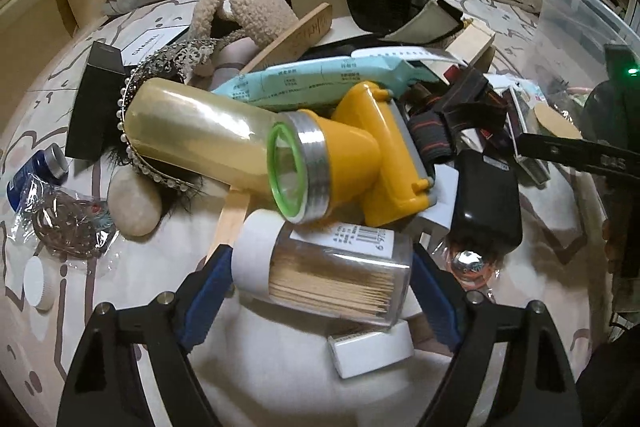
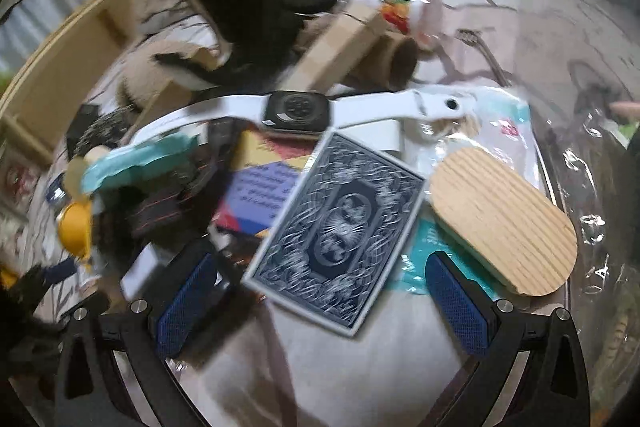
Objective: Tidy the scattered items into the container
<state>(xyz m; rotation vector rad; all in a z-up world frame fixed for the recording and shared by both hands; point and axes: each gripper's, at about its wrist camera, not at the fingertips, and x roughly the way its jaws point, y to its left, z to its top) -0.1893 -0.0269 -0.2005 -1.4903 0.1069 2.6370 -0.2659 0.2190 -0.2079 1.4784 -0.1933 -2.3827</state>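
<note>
In the left wrist view my left gripper is open, its blue pads on either side of a clear toothpick jar with a white cap, lying on its side. Whether the pads touch the jar I cannot tell. Behind the jar lie a yellow flashlight and a yellowish roll. A clear plastic container stands at the right. In the blurred right wrist view my right gripper is open over a blue playing-card deck. A wooden oval brush lies right of it, a white smartwatch behind.
The pile sits on a patterned bed cover. On the left lie a stone, a black box, a pearl tiara and a white cap. A black charger and a small white box lie near the jar. A wooden shelf stands behind.
</note>
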